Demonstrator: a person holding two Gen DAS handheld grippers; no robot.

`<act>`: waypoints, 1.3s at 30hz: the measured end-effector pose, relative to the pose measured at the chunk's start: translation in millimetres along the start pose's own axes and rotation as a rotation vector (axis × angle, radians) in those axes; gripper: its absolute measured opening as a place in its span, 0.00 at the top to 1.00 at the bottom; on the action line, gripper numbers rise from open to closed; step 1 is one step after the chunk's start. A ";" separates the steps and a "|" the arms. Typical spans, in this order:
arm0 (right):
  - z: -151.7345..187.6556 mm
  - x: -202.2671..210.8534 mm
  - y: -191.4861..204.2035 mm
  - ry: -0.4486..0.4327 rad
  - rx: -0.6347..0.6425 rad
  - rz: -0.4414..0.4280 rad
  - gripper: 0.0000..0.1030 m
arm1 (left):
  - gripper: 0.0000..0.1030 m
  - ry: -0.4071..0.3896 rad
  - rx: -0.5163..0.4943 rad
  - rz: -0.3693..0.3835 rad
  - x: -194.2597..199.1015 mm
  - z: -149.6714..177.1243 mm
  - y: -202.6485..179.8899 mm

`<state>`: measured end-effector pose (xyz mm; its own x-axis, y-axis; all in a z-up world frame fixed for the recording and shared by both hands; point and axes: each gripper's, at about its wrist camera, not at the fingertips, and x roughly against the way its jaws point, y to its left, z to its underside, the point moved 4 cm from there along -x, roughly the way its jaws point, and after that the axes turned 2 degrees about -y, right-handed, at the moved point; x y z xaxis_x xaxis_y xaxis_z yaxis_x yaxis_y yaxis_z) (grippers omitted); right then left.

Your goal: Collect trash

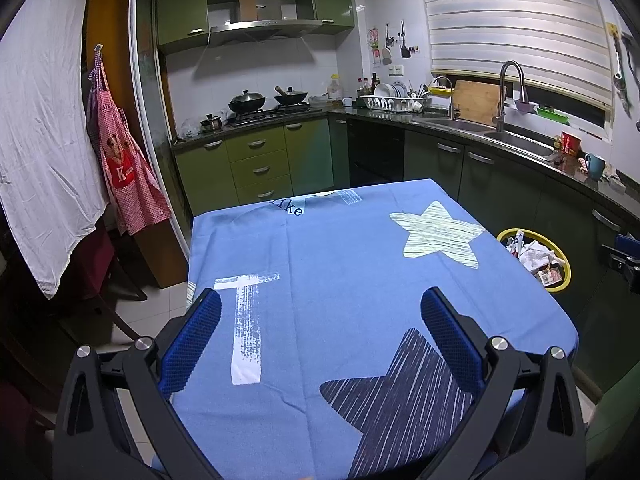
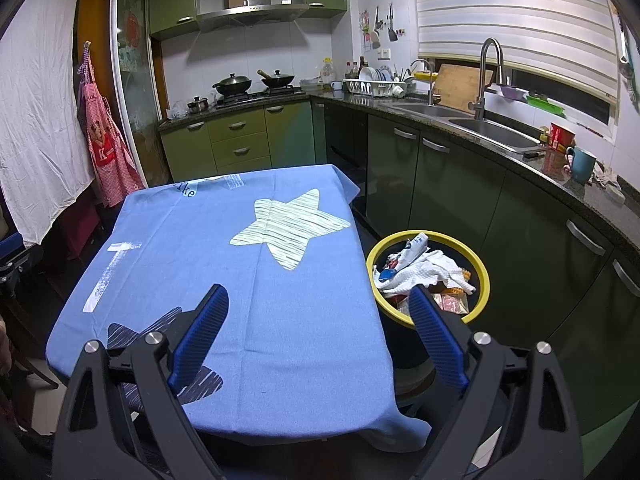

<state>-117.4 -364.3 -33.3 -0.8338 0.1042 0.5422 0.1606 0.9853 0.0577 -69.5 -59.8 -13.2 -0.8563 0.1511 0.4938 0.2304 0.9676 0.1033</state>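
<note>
A table under a blue cloth (image 1: 340,280) (image 2: 248,280) with star prints fills the middle of both views. To its right on the floor stands a yellow-rimmed bin (image 2: 486,276) (image 1: 560,286) holding a white crumpled cloth or paper (image 2: 424,272), wrappers and packets. My left gripper (image 1: 322,300) hangs open over the near part of the table with nothing between its blue pads. My right gripper (image 2: 320,296) is open too, above the table's right edge, its right finger (image 2: 436,336) in front of the bin. No loose trash shows on the cloth.
Green kitchen cabinets run along the back and right, with a stove and woks (image 1: 248,102), a dish rack (image 1: 390,102), a sink (image 2: 492,132) and a blue mug (image 2: 582,164). A red apron (image 1: 124,168) and white sheet (image 1: 44,140) hang at the left.
</note>
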 end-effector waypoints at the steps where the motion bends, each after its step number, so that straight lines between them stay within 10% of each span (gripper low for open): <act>1: 0.3 -0.5 0.3 0.000 0.001 0.000 0.16 | 0.04 0.000 -0.001 -0.001 -0.1 0.1 -0.1; 39: 2.0 -1.8 1.0 0.004 -0.002 0.000 0.16 | 0.04 0.016 -0.010 0.009 -5.7 5.2 0.3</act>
<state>-116.7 -363.3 -35.9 -0.8315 0.1038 0.5458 0.1618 0.9850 0.0592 -67.0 -59.3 -20.4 -0.8466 0.1562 0.5089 0.2423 0.9643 0.1071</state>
